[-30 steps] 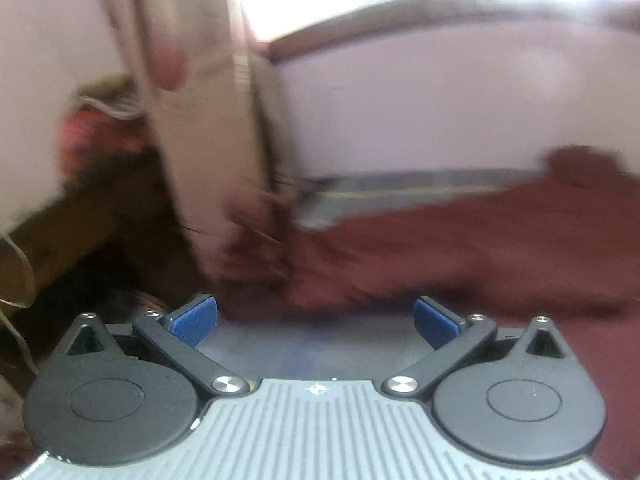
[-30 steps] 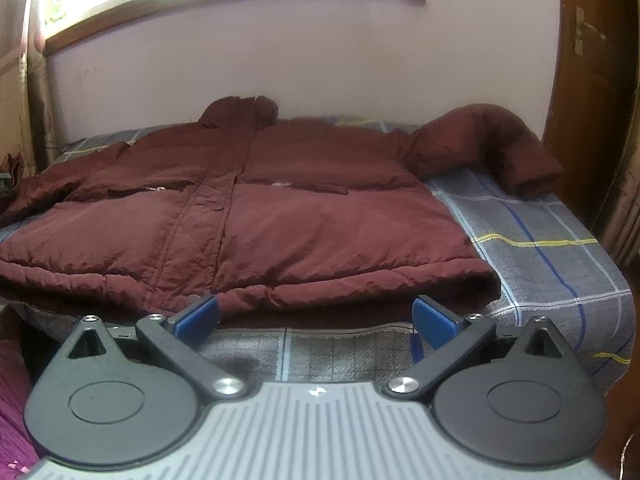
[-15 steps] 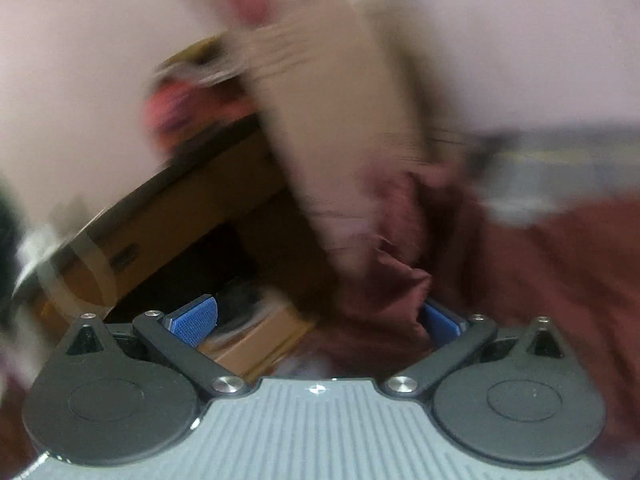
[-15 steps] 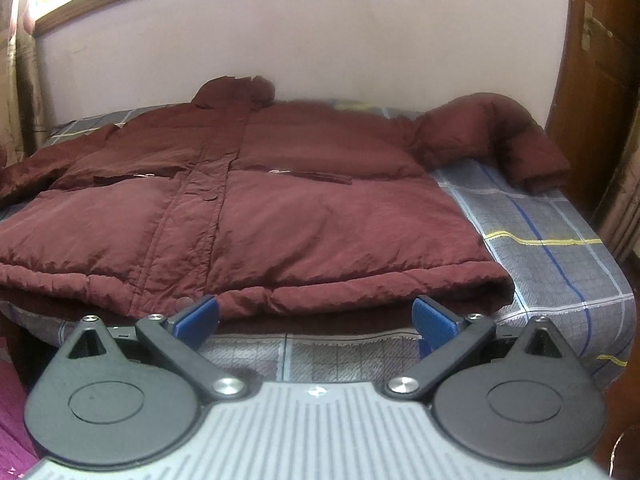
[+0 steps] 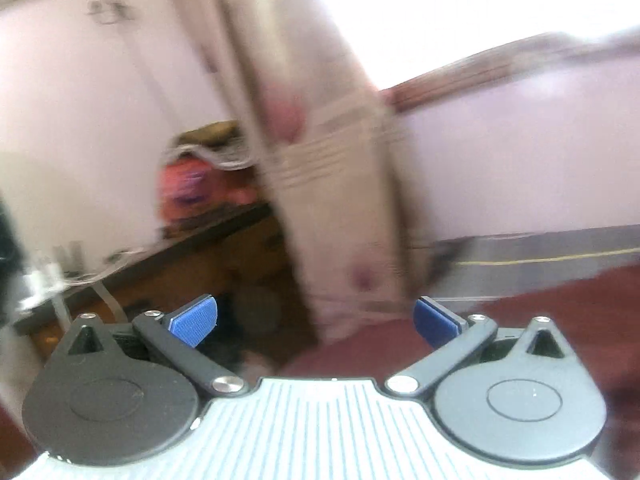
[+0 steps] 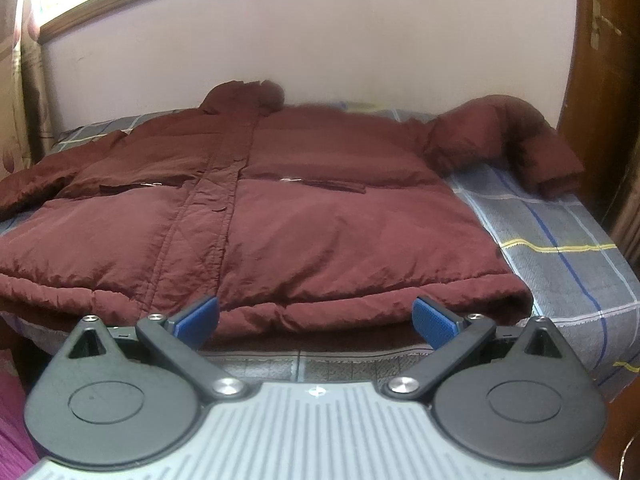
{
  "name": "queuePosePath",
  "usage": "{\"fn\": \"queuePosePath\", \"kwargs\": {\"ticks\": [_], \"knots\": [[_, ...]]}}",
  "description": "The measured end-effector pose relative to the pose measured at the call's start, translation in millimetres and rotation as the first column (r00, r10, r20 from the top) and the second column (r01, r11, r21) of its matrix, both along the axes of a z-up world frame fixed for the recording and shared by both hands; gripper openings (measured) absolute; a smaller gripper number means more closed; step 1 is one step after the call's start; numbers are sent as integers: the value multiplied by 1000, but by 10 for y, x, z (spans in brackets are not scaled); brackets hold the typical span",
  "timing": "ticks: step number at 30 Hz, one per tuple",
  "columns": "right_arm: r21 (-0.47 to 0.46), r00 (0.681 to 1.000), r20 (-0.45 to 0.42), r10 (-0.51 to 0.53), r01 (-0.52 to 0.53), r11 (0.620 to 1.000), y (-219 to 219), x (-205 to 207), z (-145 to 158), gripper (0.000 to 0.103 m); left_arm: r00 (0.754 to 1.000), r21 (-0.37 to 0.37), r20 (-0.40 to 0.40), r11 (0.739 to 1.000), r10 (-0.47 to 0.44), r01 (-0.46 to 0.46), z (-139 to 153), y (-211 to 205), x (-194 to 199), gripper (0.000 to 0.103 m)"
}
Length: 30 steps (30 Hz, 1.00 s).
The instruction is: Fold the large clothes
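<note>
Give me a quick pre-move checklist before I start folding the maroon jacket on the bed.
1. Right gripper open and empty: ok.
2. Left gripper open and empty: ok.
3. Maroon jacket spread flat, front up, on the bed: ok.
4. Right sleeve laid flat: not ok, it is bunched up near the door side.
5. Hem right ahead of the right gripper: ok.
6. Left gripper aimed at the jacket: not ok; its blurred view mostly shows the curtain, with the jacket only at the lower right.

Bed, grey checked sheet; maroon padded jacket spread flat, collar far, right sleeve apparently bunched.
</note>
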State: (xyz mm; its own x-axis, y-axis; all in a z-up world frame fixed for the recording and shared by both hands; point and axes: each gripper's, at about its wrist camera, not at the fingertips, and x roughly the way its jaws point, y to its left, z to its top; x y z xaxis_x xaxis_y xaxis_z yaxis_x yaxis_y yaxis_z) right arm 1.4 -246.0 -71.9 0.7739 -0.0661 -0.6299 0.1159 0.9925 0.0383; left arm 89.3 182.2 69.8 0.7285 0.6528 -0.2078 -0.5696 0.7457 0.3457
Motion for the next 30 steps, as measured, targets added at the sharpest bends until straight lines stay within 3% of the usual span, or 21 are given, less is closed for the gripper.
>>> {"fn": "queuePosePath", "kwargs": {"ticks": [2,6,10,16,30], "knots": [[-1,1000,8,-2,2,1000,-5,-19,16,103,994,-83,-20,991,-109,107,24,-287,-165,103],[5,1000,17,-11,10,1000,-41,-59,28,103,960,-226,-70,941,-273,251,-55,-781,-390,103],[16,1000,22,-20,20,1000,-90,-90,33,103,924,-287,-100,900,-368,327,-131,-1179,-528,103],[37,999,31,-29,28,999,-172,-104,36,103,897,-335,-130,870,-423,362,-214,-1496,-564,103],[56,994,84,-69,65,996,-537,73,160,103,850,-359,-211,847,-483,392,-319,-1753,-176,103]]}}
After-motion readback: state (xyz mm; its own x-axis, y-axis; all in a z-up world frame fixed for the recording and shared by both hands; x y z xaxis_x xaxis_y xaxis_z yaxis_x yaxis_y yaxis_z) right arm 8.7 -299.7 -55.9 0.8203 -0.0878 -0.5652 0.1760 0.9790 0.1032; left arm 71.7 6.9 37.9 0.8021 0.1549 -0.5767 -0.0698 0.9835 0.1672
